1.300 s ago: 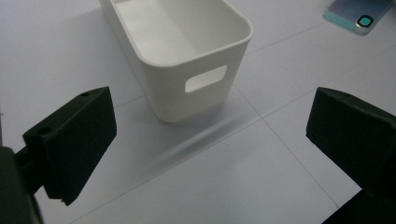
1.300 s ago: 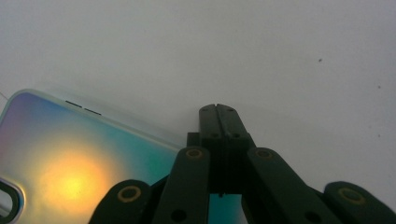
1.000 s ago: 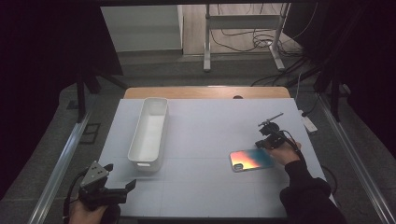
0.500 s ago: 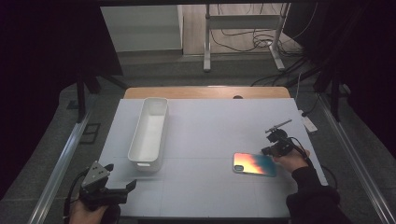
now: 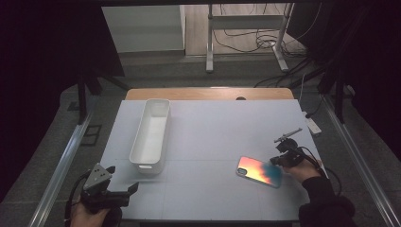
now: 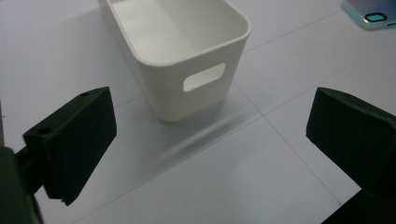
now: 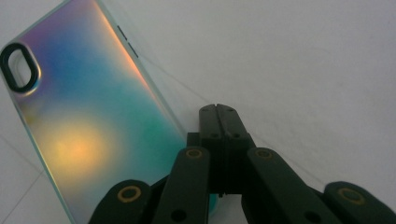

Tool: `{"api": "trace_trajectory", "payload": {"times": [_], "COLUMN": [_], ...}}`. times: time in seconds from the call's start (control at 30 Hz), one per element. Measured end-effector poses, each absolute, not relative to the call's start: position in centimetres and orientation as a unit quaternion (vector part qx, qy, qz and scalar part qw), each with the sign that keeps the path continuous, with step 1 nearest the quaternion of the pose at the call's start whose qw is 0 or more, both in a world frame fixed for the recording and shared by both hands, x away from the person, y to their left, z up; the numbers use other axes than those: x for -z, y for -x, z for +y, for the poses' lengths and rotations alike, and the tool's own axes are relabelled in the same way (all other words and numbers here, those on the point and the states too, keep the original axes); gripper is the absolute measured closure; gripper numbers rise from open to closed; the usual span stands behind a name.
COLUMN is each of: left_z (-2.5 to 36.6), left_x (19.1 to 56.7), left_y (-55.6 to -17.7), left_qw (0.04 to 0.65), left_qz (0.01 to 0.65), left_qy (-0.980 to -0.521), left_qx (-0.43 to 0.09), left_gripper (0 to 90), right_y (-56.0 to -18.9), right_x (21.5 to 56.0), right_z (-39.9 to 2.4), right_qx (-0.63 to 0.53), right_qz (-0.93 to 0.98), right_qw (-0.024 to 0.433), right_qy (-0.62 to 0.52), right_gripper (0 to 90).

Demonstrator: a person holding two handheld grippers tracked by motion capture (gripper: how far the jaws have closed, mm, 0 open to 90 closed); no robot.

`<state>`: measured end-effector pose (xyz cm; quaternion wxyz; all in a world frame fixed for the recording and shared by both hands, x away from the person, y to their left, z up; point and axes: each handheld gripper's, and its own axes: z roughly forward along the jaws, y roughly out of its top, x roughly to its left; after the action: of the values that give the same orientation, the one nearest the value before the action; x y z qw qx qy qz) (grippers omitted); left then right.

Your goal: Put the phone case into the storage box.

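1. One phone case (image 5: 260, 171) is the work item. It lies flat on the table (image 5: 213, 137), near the right edge and towards the near right corner, with its camera cut-out at the end pointing to the table's middle.
2. The right gripper (image 5: 279, 161) rests at the case's right-hand end. In the right gripper view its jaws stand fully together, pad against pad, just beside the long edge of the case (image 7: 88, 126). Nothing is clamped between them; whether the closed tips touch the case edge cannot be told.
3. The left gripper (image 5: 124, 188) sits at the near left corner of the table, jaws wide apart and holding nothing. It faces the short end of a white bin (image 6: 187, 60), which stands along the left part of the table.
4. Handling judgement: the case is probably a thin, light shell. It looks glossy, so it is likely slippery and will slide on the smooth table when nudged.
5. It appears stiff across the back but open on the underside, so the side walls may flex under a hard squeeze.
6. Recommended hold: across the short width at a long edge, or over the end wall. A flat-lying thin item offers little edge, so tipping or sliding it past the table edge may be needed first.
7. Risk: closed jaws pushing off-centre will likely spin the case.
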<state>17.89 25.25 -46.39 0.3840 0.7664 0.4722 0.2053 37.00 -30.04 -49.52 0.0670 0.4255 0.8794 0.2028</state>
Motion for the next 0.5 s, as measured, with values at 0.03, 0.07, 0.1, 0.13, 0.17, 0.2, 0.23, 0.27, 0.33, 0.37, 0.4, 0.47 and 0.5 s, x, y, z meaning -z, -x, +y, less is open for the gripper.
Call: {"api": "trace_trajectory", "payload": {"times": [0.03,0.07,0.1,0.13,0.17,0.2,0.23,0.27,0.33,0.37,0.4,0.47,0.5], "left_z": [25.2,25.2,25.2,25.2,25.2,25.2,25.2,25.2,25.2,25.2,25.2,25.1,25.1], "left_x": [46.4,46.4,46.4,46.4,46.4,46.4,46.4,46.4,46.4,46.4,46.4,46.4,46.4], "left_y": [-17.9,-17.9,-17.9,-17.9,-17.9,-17.9,-17.9,-17.9,-17.9,-17.9,-17.9,-17.9,-17.9], "left_qw": [0.384,0.384,0.383,0.384,0.383,0.383,0.382,0.382,0.382,0.382,0.381,0.381,0.381], "left_qz": [0.472,0.472,0.472,0.472,0.472,0.472,0.472,0.472,0.471,0.471,0.471,0.471,0.471], "left_qy": [-0.766,-0.767,-0.767,-0.767,-0.767,-0.767,-0.767,-0.767,-0.767,-0.768,-0.768,-0.768,-0.768], "left_qx": [-0.205,-0.205,-0.206,-0.206,-0.207,-0.207,-0.208,-0.207,-0.207,-0.207,-0.207,-0.208,-0.208], "left_gripper": [2.2,2.2,2.2,2.2,2.2,2.2,2.2,2.3,2.3,2.3,2.3,2.3,2.3], "right_y": [-36.8,-36.5,-36.4,-36.2,-36.0,-35.8,-35.6,-35.4,-34.9,-34.9,-34.7,-34.2,-34.1], "right_x": [49.5,49.5,49.5,49.5,49.5,49.5,49.5,49.4,49.4,49.4,49.4,49.4,49.4], "right_z": [-30.2,-30.3,-30.3,-30.4,-30.5,-30.5,-30.6,-30.7,-30.7,-30.7,-30.8,-30.8,-30.8], "right_qx": [-0.202,-0.201,-0.200,-0.199,-0.198,-0.199,-0.198,-0.198,-0.198,-0.198,-0.198,-0.196,-0.196], "right_qz": [0.880,0.880,0.882,0.882,0.882,0.882,0.883,0.884,0.885,0.885,0.886,0.888,0.889], "right_qw": [0.066,0.067,0.067,0.065,0.065,0.065,0.065,0.063,0.063,0.063,0.060,0.059,0.060], "right_qy": [-0.425,-0.425,-0.422,-0.422,-0.422,-0.422,-0.420,-0.418,-0.416,-0.416,-0.415,-0.412,-0.410], "right_gripper": [89.0,89.0,89.0,89.0,89.0,89.0,89.0,89.0,89.0,89.0,89.0,88.9,89.0]}}
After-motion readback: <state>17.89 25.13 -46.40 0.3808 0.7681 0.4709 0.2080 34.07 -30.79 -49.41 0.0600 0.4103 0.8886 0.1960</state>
